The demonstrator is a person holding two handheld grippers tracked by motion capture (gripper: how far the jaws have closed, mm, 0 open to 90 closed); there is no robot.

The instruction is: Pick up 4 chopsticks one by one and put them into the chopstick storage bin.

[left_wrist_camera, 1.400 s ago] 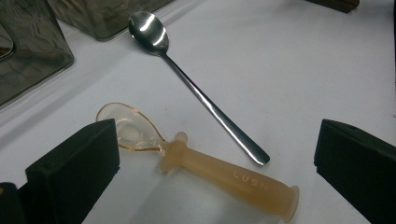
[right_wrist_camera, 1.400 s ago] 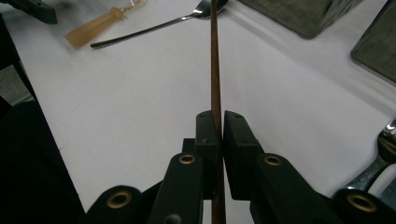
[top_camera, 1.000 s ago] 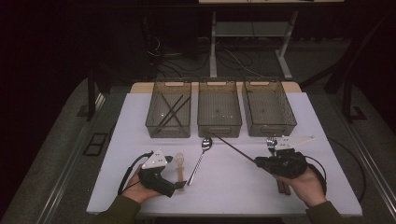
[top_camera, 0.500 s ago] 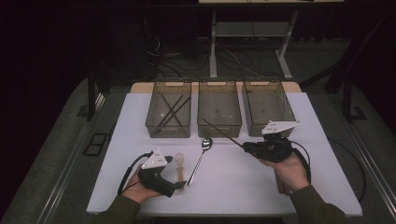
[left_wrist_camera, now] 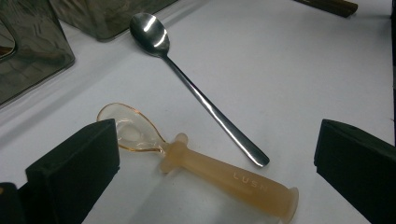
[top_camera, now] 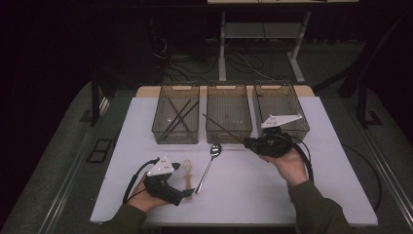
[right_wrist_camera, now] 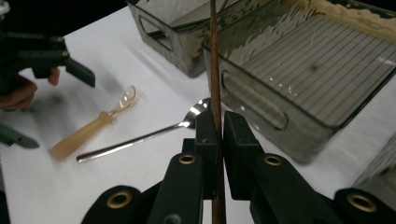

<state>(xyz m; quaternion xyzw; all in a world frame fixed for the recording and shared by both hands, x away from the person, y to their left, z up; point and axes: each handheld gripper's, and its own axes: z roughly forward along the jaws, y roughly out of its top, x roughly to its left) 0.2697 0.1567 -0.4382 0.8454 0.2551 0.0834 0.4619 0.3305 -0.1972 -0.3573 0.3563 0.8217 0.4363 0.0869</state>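
Observation:
My right gripper [top_camera: 247, 143] is shut on a thin dark chopstick [top_camera: 219, 125] and holds it above the table, in front of the middle bin [top_camera: 229, 132]. The stick slants up and left over that bin's front wall. In the right gripper view the chopstick [right_wrist_camera: 214, 56] runs straight up between the closed jaws of the right gripper [right_wrist_camera: 216, 133]. My left gripper [top_camera: 181, 181] rests near the front left, open. A translucent orange spoon [left_wrist_camera: 219, 175] lies between the spread jaws of the left gripper [left_wrist_camera: 215, 156], and a metal spoon [left_wrist_camera: 201, 93] lies just beyond it.
Three clear bins stand in a row at the back. The left bin [top_camera: 175, 136] holds several chopsticks. The right bin [top_camera: 292, 105] is behind my right hand. A dark brown piece [left_wrist_camera: 327, 5] lies on the table past the metal spoon [top_camera: 208, 168].
My right gripper has risen and moved left and away from me with the chopstick, up to the middle bin's front. The left gripper and both spoons have stayed put.

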